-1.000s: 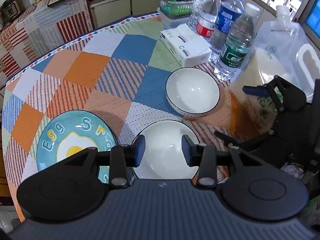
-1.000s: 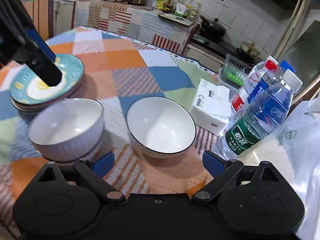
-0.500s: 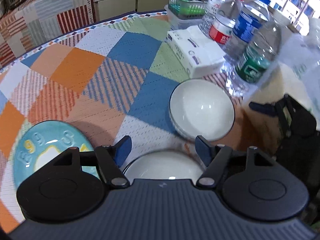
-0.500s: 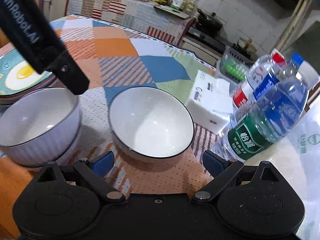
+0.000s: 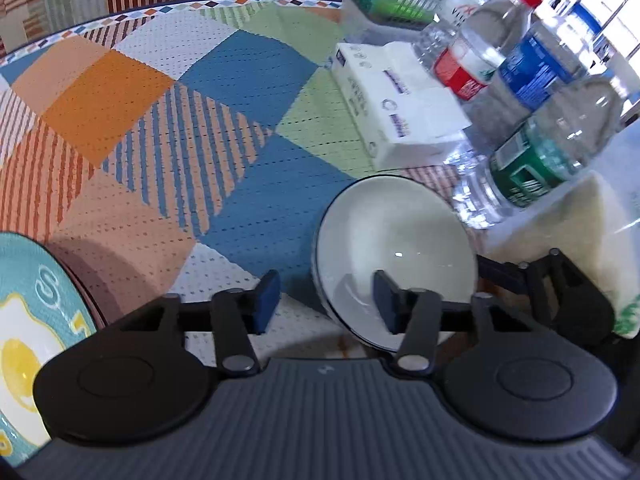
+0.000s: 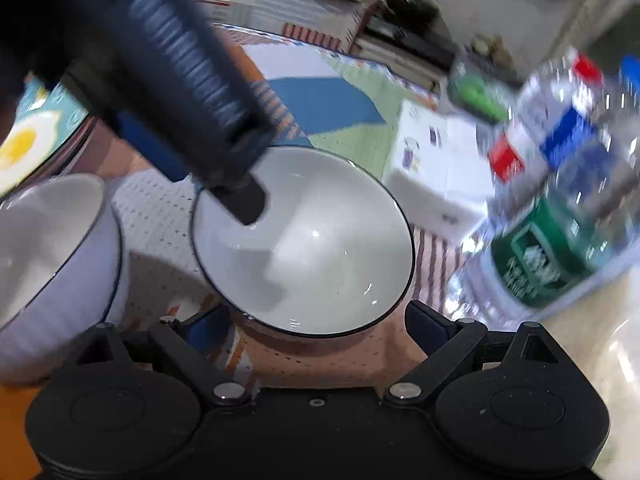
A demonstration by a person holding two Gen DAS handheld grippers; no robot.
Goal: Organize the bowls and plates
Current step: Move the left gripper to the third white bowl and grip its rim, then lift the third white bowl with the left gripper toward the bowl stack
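The left gripper [image 5: 324,300] has its jaws closing, and they straddle the left rim of the white bowl [image 5: 394,248]: the right blue pad sits inside the bowl, the left pad outside it over the tablecloth [image 5: 240,80]. I cannot tell whether the pads press the wall yet; a gap seems to remain. In the right wrist view the same gripper comes in from the upper left, one finger dipping over the bowl's far-left rim

The right gripper [image 6: 316,326] has its jaws wide apart with nothing between them; the bowl's near edge lies just beyond its pads, roughly centred

The bowl looks like glazed ceramic: stiff, fairly heavy for a single-wall pinch, slick and breakable. I judge the best hold is the rim wall itself, one pad inside and one outside, seated deep enough that the glaze does not slide out when it lifts and tips

To the near left stands a second bowl [image 6: 56,248], pale with a dark rim line, apparently the place to nest the first. Further left is the egg plate [image 5: 24,344], teal with a fried-egg print

On the far right, close to the white bowl, stand water bottles [image 5: 532,148] and a tissue pack [image 5: 396,100]; a lifted bowl swung that way could knock them
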